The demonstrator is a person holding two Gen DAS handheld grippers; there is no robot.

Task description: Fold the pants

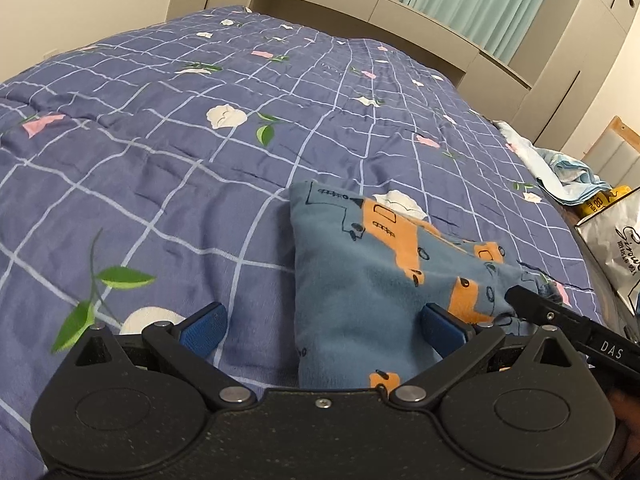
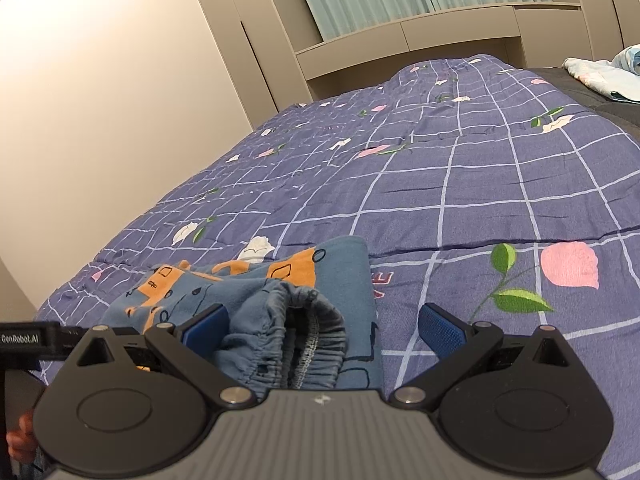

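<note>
Left wrist view: folded blue truck-print fleece pants (image 1: 360, 280) lie on the purple checked quilt (image 1: 160, 160); left gripper (image 1: 324, 324) and right gripper (image 2: 324, 326) both spread around them.

Left wrist: low over bed (image 1: 160, 152), facing headboard, close to pants (image 1: 360, 280).
Right wrist: same, close.
Shared: pants (image 2: 256, 304), bed (image 2: 480, 200).

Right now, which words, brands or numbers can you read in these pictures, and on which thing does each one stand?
"DAS": on the right gripper body, seen from the left wrist.
"GenRobot.AI": on the left gripper's side, seen from the right wrist.
"20": on a yellow package; other print is unreadable.
White bag: script and small characters, too blurred.
</note>
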